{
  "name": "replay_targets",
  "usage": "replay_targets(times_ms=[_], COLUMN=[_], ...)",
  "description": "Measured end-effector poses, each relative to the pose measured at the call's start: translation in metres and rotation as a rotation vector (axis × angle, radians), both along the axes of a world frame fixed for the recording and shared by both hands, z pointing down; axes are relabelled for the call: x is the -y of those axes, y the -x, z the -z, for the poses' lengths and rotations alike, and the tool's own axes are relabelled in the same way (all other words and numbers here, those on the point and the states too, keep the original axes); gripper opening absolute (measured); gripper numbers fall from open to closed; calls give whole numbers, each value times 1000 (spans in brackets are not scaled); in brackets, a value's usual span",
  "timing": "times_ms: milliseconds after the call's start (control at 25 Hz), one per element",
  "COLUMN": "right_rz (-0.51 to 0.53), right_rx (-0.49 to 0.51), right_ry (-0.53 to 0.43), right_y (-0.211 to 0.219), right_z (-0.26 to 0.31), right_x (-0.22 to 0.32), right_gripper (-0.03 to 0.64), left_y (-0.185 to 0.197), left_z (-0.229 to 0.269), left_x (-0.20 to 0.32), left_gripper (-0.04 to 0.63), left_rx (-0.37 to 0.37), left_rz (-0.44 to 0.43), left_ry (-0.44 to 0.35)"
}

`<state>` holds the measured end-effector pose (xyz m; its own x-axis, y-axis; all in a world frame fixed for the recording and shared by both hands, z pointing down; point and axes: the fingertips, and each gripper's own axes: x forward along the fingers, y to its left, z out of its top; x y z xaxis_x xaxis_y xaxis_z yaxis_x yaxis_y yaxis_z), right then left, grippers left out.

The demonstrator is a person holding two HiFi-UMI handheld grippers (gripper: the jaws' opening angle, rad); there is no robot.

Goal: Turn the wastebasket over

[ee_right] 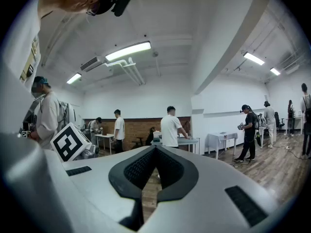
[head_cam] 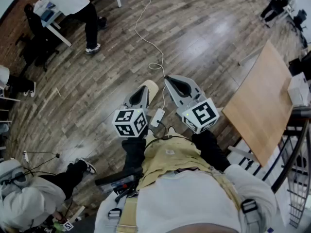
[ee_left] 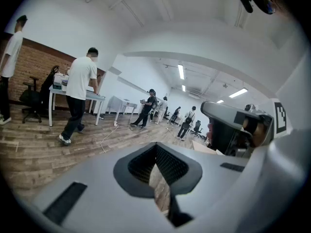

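Observation:
No wastebasket shows in any view. In the head view both grippers are held out side by side in front of the person's body, over the wooden floor. My left gripper (head_cam: 141, 92) (ee_left: 155, 147) is shut with nothing between its jaws. My right gripper (head_cam: 176, 83) (ee_right: 155, 148) is shut and empty too, and points level into the room. The left gripper view catches the right gripper's body at its right edge, and the right gripper view shows the left gripper's marker cube (ee_right: 70, 142) at the left.
A wooden table (head_cam: 262, 106) stands to the right, with a metal railing (head_cam: 296, 178) beyond it. A white cable (head_cam: 146, 28) runs across the floor to a white adapter (head_cam: 158, 116) near the grippers. A person (head_cam: 77, 4) stands far left; another (head_cam: 29, 198) crouches lower left.

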<state>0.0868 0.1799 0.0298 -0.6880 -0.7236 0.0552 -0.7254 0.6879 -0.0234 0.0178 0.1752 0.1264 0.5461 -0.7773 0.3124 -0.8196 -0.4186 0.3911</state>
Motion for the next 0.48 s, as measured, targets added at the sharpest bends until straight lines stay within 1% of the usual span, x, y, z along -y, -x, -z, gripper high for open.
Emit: replay_targets(times_ms=[240, 480], right_rz=[9, 26], right_rx=[-1, 6], right_ry=[8, 8], right_y=[-2, 5], right_z=[-3, -3], right_x=[6, 10], right_gripper=[21, 21], left_y=[-2, 5], left_z=[-3, -3], left_x=[4, 7], left_gripper=[2, 2], left_rx=[2, 7], left_rz=[6, 22], left_ry=[12, 12])
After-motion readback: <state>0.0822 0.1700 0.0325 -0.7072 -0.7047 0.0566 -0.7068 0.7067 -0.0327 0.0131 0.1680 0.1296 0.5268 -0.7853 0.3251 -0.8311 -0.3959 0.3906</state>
